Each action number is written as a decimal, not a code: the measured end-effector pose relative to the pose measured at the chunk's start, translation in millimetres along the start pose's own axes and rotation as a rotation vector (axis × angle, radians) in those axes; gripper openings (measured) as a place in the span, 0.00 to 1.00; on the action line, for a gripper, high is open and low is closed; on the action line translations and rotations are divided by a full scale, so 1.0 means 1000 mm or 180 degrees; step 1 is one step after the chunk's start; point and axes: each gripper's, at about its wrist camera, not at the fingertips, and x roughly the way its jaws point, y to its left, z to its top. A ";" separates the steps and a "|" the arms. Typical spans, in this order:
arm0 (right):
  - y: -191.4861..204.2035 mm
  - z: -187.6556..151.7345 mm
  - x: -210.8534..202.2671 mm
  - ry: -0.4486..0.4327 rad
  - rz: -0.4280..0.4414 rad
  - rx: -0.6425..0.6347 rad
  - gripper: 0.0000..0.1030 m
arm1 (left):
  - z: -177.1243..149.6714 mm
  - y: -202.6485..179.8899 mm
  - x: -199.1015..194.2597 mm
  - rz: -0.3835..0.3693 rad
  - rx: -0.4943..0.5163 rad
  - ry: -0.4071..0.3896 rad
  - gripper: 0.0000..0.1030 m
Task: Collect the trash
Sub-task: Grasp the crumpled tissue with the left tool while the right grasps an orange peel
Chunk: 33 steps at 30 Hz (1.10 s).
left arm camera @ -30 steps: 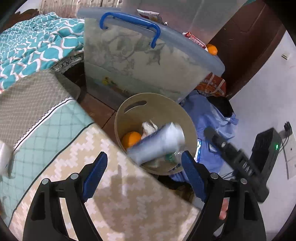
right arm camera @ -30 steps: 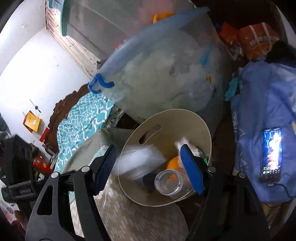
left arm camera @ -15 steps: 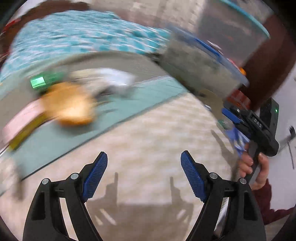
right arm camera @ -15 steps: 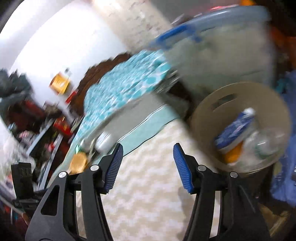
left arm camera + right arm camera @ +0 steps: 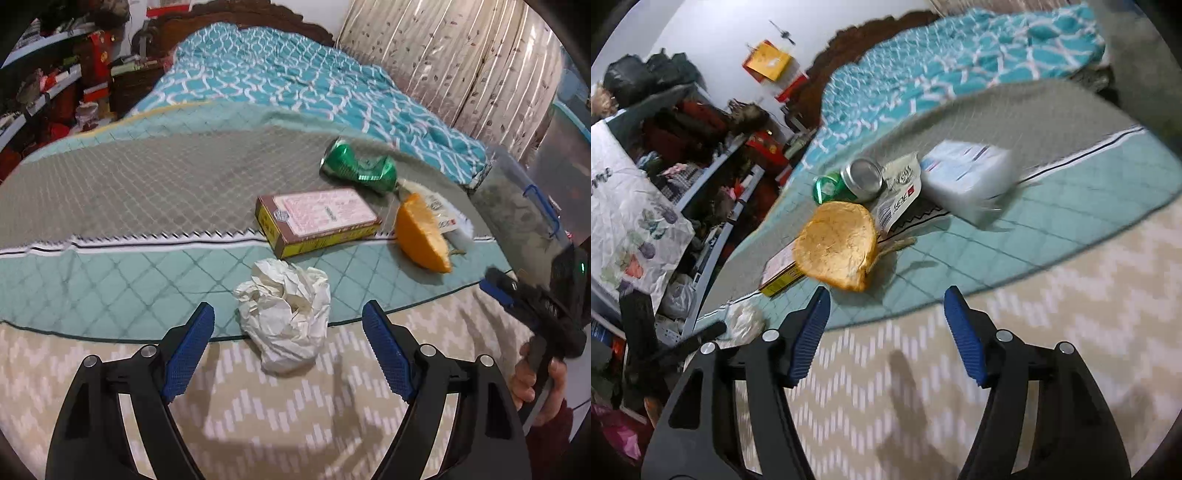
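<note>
1. While our left gripper (image 5: 288, 350) hangs over the bed at the bottom of its frame, its blue-padded jaws stand wide apart and grip nothing; a crumpled white paper ball (image 5: 286, 314) lies between the tips, touching neither pad.
2. Above it, mid-frame, we see a flat pink-and-yellow cardboard box (image 5: 317, 219), a crushed green drink can (image 5: 358, 170) further up, and an orange peel half (image 5: 423, 236) to the right, lying on a white printed wrapper (image 5: 439, 206).
3. Our right gripper (image 5: 884, 332) is equally wide open and empty, low in its frame above the beige zigzag-patterned blanket (image 5: 1052, 314).
4. Just beyond its left pad lies the peel (image 5: 836, 251); the can (image 5: 855, 182) sits higher, and a blurred white-and-blue packet (image 5: 967, 177) lies right of centre.
</note>
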 end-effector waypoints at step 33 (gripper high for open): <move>0.007 -0.112 -0.079 0.0291 -0.0163 -0.0507 0.25 | -0.084 -0.105 0.002 -0.1012 0.0745 0.0588 0.41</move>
